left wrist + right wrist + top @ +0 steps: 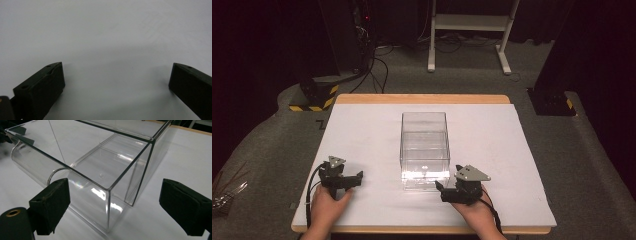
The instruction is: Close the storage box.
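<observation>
Mid-table on the white sheet (362, 135) stands the clear box (424, 150), long axis running away from the person, seemingly empty. Right gripper (443, 190) sits just beside its near right corner, jaws wide, gripping nothing, pointed at that corner. Left gripper (357, 177) lies well apart to the left, jaws wide, empty; right is nearer.
</observation>
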The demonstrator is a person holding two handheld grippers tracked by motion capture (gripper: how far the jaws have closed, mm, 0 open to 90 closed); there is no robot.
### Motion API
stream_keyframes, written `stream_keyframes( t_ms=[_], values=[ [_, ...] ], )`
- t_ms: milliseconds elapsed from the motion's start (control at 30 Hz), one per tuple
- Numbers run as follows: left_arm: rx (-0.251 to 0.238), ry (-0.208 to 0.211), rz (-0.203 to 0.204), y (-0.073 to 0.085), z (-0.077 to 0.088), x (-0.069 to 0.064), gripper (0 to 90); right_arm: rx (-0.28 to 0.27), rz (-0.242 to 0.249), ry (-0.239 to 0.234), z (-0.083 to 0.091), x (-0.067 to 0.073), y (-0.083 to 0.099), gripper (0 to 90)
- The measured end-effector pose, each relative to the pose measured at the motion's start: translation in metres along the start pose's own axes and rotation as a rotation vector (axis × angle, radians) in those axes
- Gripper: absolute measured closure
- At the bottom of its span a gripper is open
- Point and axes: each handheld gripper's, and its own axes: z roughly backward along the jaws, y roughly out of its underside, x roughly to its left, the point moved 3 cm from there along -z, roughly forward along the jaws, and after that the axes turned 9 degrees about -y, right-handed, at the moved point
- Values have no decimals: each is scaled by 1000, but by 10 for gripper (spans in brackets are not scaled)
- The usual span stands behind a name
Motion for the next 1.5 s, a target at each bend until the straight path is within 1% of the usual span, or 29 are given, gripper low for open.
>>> stream_keyframes(
  t_ms=[300, 600, 867, 1000, 1167, 1500],
  values=[
    [1, 0, 0, 0, 0, 0, 5, 7, -16, 10, -7, -6, -2, 94],
    [1, 0, 0, 0, 0, 0, 5, 15, -15, 24, -14, -12, -4, 91],
    [2, 1, 0, 0, 0, 0, 5, 21, -24, 34, -21, -18, -6, 91],
    [2, 0, -1, 0, 0, 0, 5, 21, -34, 40, -23, -21, -7, 91],
    [2, 0, 0, 0, 0, 0, 5, 16, -61, 48, -28, -28, -9, 91],
    [2, 1, 0, 0, 0, 0, 6, 4, -72, 76, -37, -36, -14, 92]
  ],
)
